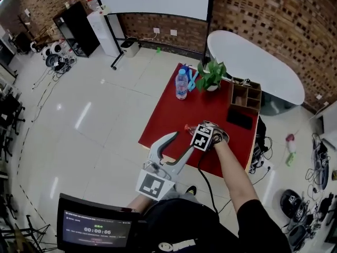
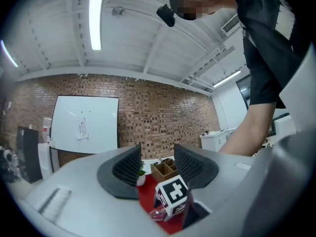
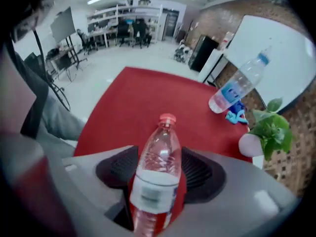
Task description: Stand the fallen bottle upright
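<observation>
Right gripper view: bare tabletop (image 3: pixel 128 93) beyond bottle (image 3: pixel 158 167)

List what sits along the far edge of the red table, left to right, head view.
Far edge: upright water bottle → blue item → potted plant → wooden organizer.

Near-left table (image 1: pixel 168 120): was bare, open to approach.
Far edge: upright bottle (image 1: pixel 181 84) and plant (image 1: pixel 211 75) blocked passage.
Right side: wooden organiser (image 1: pixel 245 95) and black slab (image 1: pixel 239 119) stood.
</observation>
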### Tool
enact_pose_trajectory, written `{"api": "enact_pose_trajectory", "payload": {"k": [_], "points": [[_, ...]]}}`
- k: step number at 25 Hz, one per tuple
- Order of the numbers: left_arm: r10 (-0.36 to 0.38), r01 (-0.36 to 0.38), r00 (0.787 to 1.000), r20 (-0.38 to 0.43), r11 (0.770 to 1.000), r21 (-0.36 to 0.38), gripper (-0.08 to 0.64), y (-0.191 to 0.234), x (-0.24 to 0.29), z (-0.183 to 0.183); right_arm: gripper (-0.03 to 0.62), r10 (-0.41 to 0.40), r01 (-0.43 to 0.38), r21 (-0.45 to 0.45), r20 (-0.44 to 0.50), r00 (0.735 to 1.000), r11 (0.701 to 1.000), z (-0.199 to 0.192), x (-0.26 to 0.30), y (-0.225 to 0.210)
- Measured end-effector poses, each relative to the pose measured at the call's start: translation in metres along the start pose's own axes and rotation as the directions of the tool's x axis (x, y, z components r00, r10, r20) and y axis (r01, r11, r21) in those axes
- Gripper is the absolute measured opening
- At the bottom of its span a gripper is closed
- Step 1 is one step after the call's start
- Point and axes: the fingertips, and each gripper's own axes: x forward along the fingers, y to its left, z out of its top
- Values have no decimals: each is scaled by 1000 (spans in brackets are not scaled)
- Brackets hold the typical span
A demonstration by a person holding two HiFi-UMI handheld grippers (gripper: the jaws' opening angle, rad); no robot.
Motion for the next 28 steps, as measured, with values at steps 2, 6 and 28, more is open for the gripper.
{"api": "enact_pose_trajectory", "payload": {"k": [2, 6, 28], "points": [[46, -46, 999, -10, 999, -7, 212, 14, -17, 0, 291, -25, 25, -20, -43, 999, 999, 2, 19, -1], [99, -99, 995, -10, 995, -22, 212, 33, -31, -6, 290, -50, 50, -33, -26, 998, 998, 5, 24, -11], [-43, 44, 999, 14, 995, -90, 3, -6, 21, -11, 285, -547, 39, 673, 566, 617, 739, -50, -139, -26]]}}
